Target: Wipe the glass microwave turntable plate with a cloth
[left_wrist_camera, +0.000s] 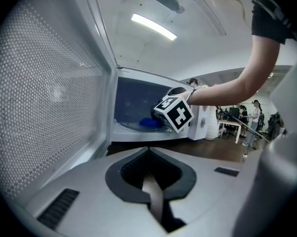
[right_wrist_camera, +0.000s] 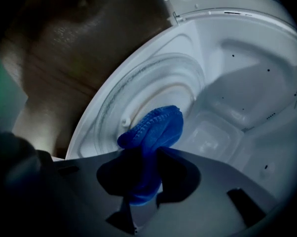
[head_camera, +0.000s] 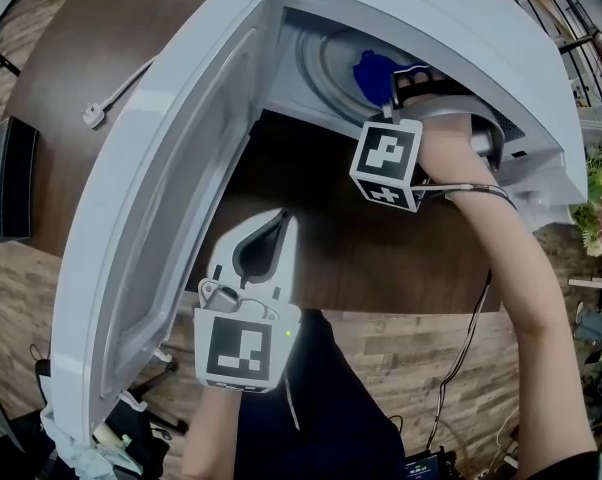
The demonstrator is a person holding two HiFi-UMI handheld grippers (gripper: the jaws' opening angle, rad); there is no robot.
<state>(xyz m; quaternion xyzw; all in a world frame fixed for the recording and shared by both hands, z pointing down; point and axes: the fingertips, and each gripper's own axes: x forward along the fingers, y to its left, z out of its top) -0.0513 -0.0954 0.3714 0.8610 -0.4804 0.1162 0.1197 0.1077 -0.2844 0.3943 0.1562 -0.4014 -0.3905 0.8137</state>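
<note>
The right gripper (right_wrist_camera: 142,167) pinches a blue ribbed cloth (right_wrist_camera: 156,127) between its jaws inside the white microwave (head_camera: 461,28). The bunched cloth juts toward 12 o'clock, over the round clear glass turntable plate (right_wrist_camera: 138,90) on the oven floor. The left gripper (left_wrist_camera: 148,152), jaws together with nothing between them, hovers outside at 7 o'clock, beside the open door (head_camera: 151,218).

**Microwave (head_camera: 451,18) cavity mouth.** The open door (head_camera: 151,228) walls off the hinge side, and the right gripper (right_wrist_camera: 146,154) with its forearm (head_camera: 506,238) fills the side away from the hinge. Between door and forearm the mouth is free, with the left gripper (left_wrist_camera: 148,149) hanging just outside it. Inside, the cloth (right_wrist_camera: 156,127) covers part of the turntable plate (right_wrist_camera: 138,93).
</note>
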